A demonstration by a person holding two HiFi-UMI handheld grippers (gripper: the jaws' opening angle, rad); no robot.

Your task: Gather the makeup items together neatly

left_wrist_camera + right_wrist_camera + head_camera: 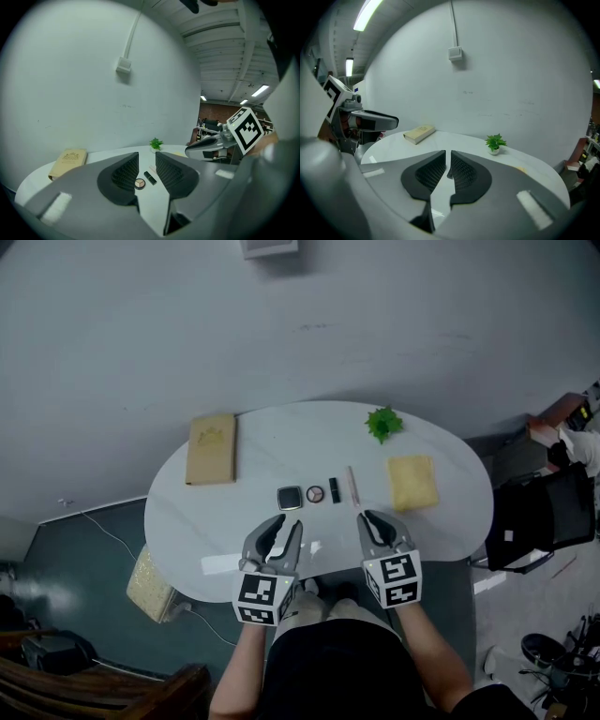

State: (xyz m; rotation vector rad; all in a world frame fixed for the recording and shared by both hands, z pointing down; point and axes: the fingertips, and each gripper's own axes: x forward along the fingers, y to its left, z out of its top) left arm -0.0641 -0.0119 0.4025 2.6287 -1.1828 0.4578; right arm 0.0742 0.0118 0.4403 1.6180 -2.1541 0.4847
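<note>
The makeup items lie in a short row at the middle of the white surface (281, 442): a square compact (290, 498), a round compact (315, 493), a black tube (335, 490) and a slim pink stick (353, 486). Both tools are above the surface's near edge, just short of that row. The left tool (290, 523) is released, jaws apart and empty, and the right tool (369, 516) also grasps nothing, its jaws drawn to a narrow slit.

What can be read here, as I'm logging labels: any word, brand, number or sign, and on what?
No word or number is legible.
Tan book: cover emblem, too small to read.
Marker cubes on left gripper and right gripper: black-and-white patterns, no letters.
Makeup items: no print discernible.
</note>
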